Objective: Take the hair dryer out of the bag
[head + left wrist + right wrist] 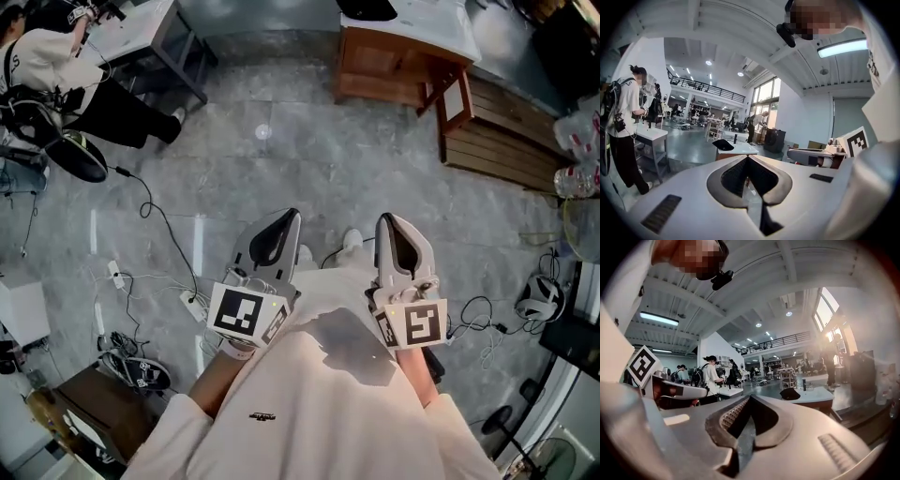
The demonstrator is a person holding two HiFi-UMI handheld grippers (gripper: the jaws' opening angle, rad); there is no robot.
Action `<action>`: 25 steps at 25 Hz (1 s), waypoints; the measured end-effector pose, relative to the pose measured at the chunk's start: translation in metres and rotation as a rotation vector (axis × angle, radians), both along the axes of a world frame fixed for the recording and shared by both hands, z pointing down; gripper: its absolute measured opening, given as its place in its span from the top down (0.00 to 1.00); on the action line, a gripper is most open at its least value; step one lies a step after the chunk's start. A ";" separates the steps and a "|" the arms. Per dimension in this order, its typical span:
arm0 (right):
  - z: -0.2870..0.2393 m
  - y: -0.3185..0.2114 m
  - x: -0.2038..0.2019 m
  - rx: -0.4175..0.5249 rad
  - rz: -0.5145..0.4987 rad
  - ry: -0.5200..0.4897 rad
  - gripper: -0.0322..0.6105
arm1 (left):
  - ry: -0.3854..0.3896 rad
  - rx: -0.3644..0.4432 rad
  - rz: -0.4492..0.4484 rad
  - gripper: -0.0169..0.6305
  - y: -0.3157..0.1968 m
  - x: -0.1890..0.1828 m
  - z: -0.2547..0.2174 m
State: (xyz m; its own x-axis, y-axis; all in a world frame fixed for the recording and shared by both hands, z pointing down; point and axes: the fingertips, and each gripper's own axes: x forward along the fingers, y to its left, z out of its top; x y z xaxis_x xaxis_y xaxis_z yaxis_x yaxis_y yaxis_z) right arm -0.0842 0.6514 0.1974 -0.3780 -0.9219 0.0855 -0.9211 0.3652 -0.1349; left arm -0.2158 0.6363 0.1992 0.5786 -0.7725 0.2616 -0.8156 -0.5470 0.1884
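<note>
Grey floor [309, 159] opens ahead of closed left tool [291, 217], right tool [389, 221]

Looks like smooth, matt, pale-grey plastic on the shells of the left gripper [289, 220] and right gripper [387, 220]. Inside the jaws, black rubbery pads [733, 176] with a fine ribbed texture. Flat matt black-and-white print on the 2 marker cubes [242, 314]. Soft, matt, off-white cloth for the sweatshirt [319, 412], lightly creased. Polished grey stone-like floor [309, 150], glossy enough to mirror ceiling lights. Warm brown wood with a satin finish on the table [384, 70], under a smooth white top. Plain slatted wood on the bench [506, 141].
</note>
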 end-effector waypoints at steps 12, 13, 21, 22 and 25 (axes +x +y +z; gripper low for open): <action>0.002 0.030 -0.032 0.017 0.101 0.073 0.95 | 0.035 0.007 0.037 0.96 0.021 -0.039 -0.002; 0.003 0.029 -0.033 0.010 0.101 0.070 0.95 | 0.037 0.000 0.042 0.96 0.018 -0.038 -0.002; 0.014 -0.001 -0.009 -0.026 0.133 0.027 0.95 | 0.016 -0.026 0.089 0.96 -0.015 -0.013 0.004; 0.016 -0.009 -0.006 -0.028 0.131 0.019 0.95 | 0.012 -0.028 0.087 0.96 -0.023 -0.010 0.004; 0.025 -0.041 0.005 -0.042 0.127 0.009 0.95 | -0.006 -0.040 0.081 0.96 -0.055 0.001 0.010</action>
